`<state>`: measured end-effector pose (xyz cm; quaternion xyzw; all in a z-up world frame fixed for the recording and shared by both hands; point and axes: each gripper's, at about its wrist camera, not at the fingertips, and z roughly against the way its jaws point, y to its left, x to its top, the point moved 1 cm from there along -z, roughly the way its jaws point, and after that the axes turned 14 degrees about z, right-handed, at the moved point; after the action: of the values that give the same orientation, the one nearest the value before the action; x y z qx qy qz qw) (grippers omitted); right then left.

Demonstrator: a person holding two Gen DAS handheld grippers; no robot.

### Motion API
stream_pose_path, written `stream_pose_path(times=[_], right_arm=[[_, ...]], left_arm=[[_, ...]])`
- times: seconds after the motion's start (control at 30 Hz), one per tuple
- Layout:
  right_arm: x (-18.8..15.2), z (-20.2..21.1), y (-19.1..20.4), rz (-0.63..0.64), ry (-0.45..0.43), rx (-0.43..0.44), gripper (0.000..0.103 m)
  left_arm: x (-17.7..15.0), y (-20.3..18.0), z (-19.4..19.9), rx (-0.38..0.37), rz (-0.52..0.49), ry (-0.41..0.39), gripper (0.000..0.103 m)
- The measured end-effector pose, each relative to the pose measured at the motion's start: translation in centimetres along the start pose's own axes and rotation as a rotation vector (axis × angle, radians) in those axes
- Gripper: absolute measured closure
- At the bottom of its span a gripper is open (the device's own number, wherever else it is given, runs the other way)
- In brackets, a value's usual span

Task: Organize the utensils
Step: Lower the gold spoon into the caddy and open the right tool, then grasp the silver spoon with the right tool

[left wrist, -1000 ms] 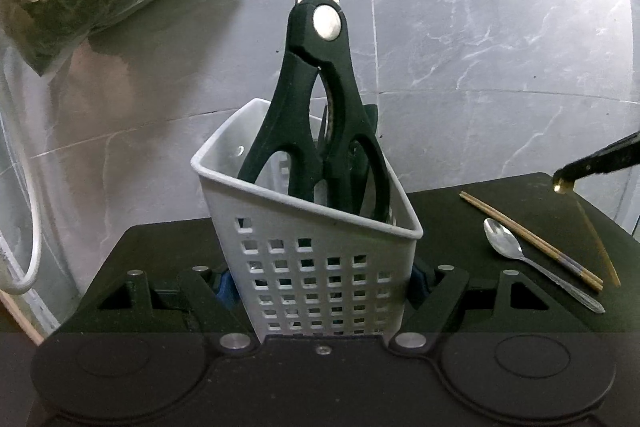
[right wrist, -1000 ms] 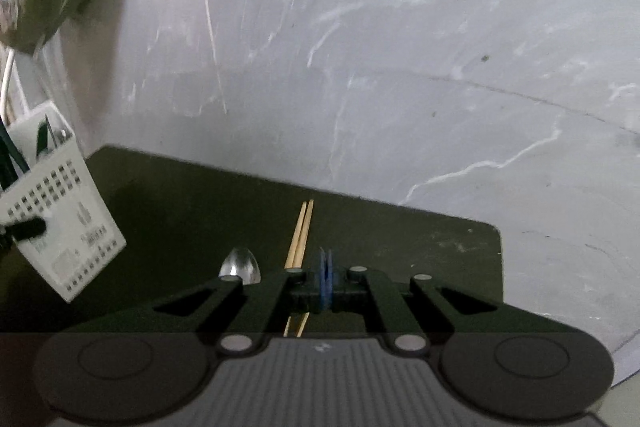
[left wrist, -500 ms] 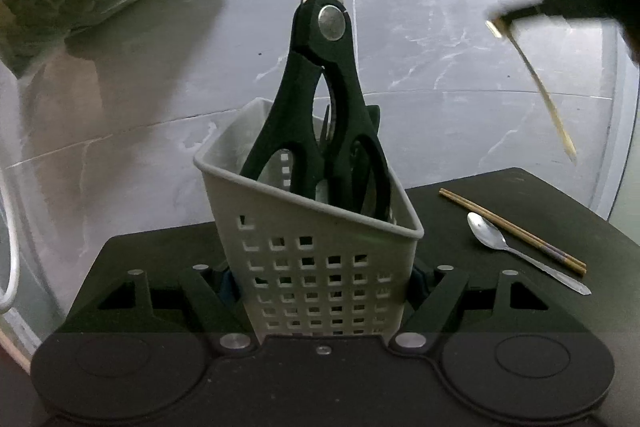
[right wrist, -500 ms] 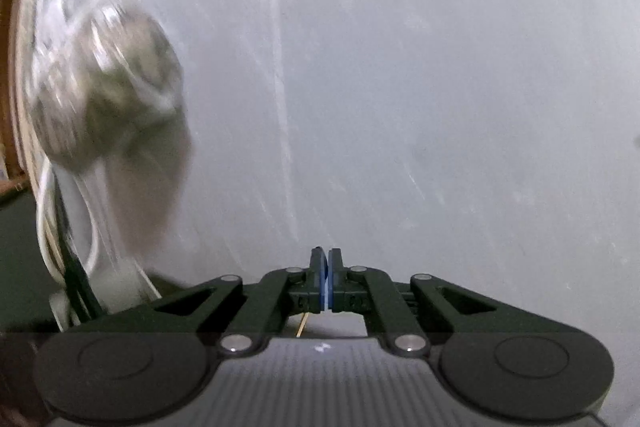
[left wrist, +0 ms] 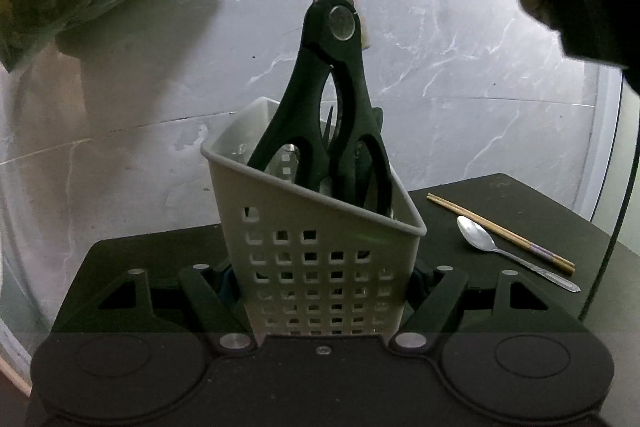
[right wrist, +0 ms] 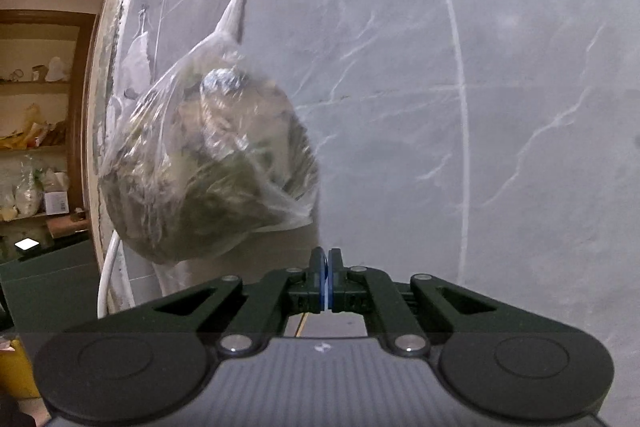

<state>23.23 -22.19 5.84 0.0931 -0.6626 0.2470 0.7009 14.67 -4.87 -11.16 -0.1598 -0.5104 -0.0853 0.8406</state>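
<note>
Gripping the white caddy (left wrist: 320, 267) by its lower sides, the left claw (left wrist: 320, 291) is clamped. The right claw (right wrist: 325, 279) is pinched on a chopstick (right wrist: 302, 325), barely seen. Scissors (left wrist: 332, 115) crowd the opening, so insertion may be deflected. Spoon (left wrist: 480, 239) and chopstick pair (left wrist: 500, 233) lie on the desk (left wrist: 520, 203).

Scissors (left wrist: 336, 99) stand handles-down in the white caddy (left wrist: 320, 247), blades rising well above its rim and filling most of the opening; a narrow gap remains at the rim's left. To the right, chopsticks (left wrist: 500, 233) and a spoon (left wrist: 500, 251) lie touching on the dark worktop (left wrist: 520, 203), bare surface around them. A hanging bag (right wrist: 208, 163) crowds the marble wall (right wrist: 500, 107) upper left.
</note>
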Motion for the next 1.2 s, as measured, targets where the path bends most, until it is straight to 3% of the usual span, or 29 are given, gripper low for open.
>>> stream_pose_path(times=[0.33,0.87,0.93,1.0,1.13,1.2], right_arm=[[-4.6,-2.6,2.2,-0.055,-0.001,0.097,0.101],[-7.7,0.5,2.4,-0.127,0.123,0.141,0.096],[-8.2,1.0,2.1,-0.147,0.136,0.145,0.086],[-8.5,1.7,1.7,-0.165,0.139,0.146,0.043],[-9.1,4.8,0.3,-0.184,0.162,0.081,0.021],[-10.1,6.9,-0.9,-0.197,0.202,0.028,0.005]], left_arm=[[0.1,-0.1,-0.1,0.003,0.000,-0.003,0.026],[-0.1,-0.4,-0.3,0.019,0.011,-0.012,0.026],[-0.1,-0.4,-0.3,0.018,0.006,-0.009,0.026],[-0.1,-0.5,-0.3,0.019,0.005,-0.007,0.026],[0.0,-0.5,-0.3,0.022,0.002,-0.007,0.026],[0.0,-0.6,-0.4,0.025,0.001,-0.006,0.026]])
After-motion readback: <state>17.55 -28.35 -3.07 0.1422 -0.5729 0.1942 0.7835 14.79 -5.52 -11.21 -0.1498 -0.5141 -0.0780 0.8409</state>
